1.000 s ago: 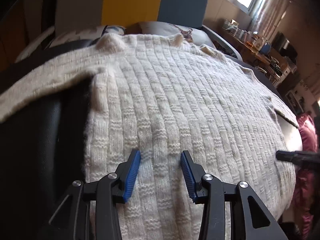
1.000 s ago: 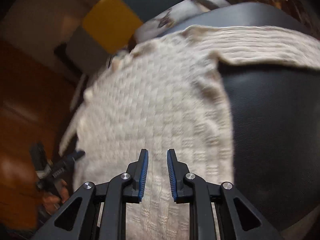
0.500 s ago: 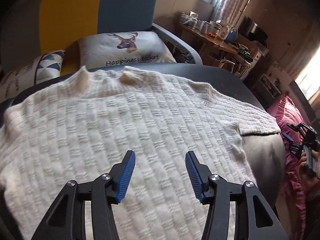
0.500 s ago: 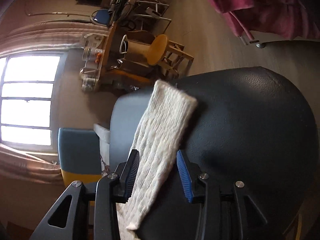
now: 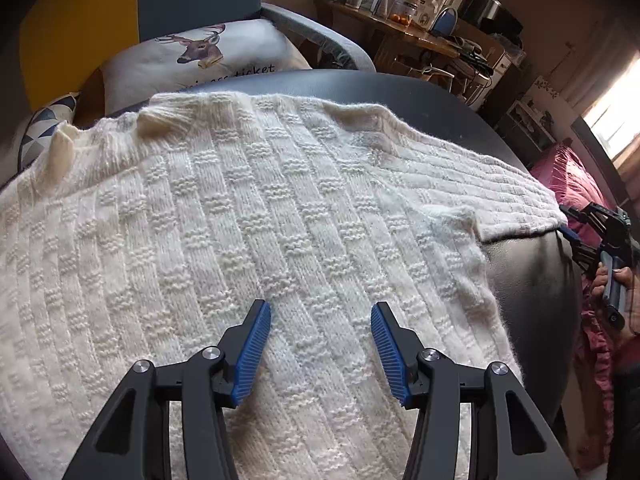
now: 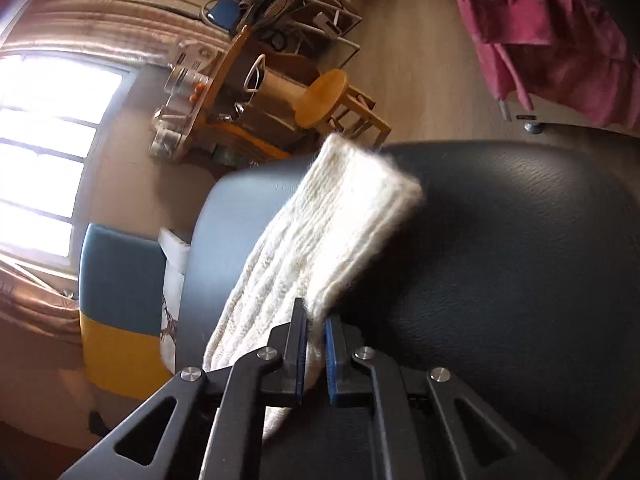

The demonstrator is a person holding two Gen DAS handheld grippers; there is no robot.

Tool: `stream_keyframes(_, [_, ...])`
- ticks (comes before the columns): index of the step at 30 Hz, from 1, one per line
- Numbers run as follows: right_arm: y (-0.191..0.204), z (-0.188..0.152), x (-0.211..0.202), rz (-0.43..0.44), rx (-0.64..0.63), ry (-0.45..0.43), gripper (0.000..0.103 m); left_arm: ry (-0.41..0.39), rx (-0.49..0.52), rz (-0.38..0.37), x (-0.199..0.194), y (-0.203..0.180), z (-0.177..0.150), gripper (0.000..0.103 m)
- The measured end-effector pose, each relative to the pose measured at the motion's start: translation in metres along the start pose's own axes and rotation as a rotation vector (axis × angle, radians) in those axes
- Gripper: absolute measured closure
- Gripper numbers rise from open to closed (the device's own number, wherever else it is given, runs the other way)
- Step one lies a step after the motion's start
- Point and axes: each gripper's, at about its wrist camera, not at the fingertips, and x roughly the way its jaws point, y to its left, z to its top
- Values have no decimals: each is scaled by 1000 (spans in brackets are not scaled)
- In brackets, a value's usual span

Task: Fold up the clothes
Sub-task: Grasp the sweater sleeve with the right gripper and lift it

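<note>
Left wrist view shows the cream, basket-weave knitted sweater (image 5: 248, 216) spread flat and unfolded across the dark leather-look round table (image 5: 532, 276), so folding has barely begun. The left gripper (image 5: 320, 344) hovers over its lower body with jaws apart, nothing between them. The right gripper (image 6: 315, 344) is clamped on the edge of the ribbed sleeve (image 6: 332, 232); every fold appears to remain ahead.

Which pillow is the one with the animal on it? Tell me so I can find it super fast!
Find the big cream knitted sweater spread over the dark table. Look past its collar to the yellow and blue sofa behind. The deer pillow is white with an antlered deer's head and writing; the pillow beside it has blue triangles instead.
</note>
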Motion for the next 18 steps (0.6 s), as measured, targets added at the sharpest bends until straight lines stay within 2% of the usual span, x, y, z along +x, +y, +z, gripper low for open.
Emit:
stream_keyframes(3, [28,-9,1,60,-140,-3,97,15,-17,-28,-3,-2,7,49])
stream_keyframes(4, [40,-14,0,92,-197,2,97,20,-27,-57,-5,-4,11,49])
stream_keyframes(7, [81,-42,1,108,-412,33,97,27,-47,-142,-13,-14,28,49])
stream_keyframes(9, [105,-65,5,89,-556,57,97,35,-46,-233,-19,-30,44,49])
stream_keyframes(13, [131,-106,23,66,-742,125,97,82,-57,-423,-21,-72,78,48])
stream_keyframes(16, [141,-133,39,30,-868,174,97,123,-52,-516,-15,-104,101,47])
stream_keyframes(18, [139,-153,38,-1,-938,203,97,168,-69,-577,-7,-119,113,43])
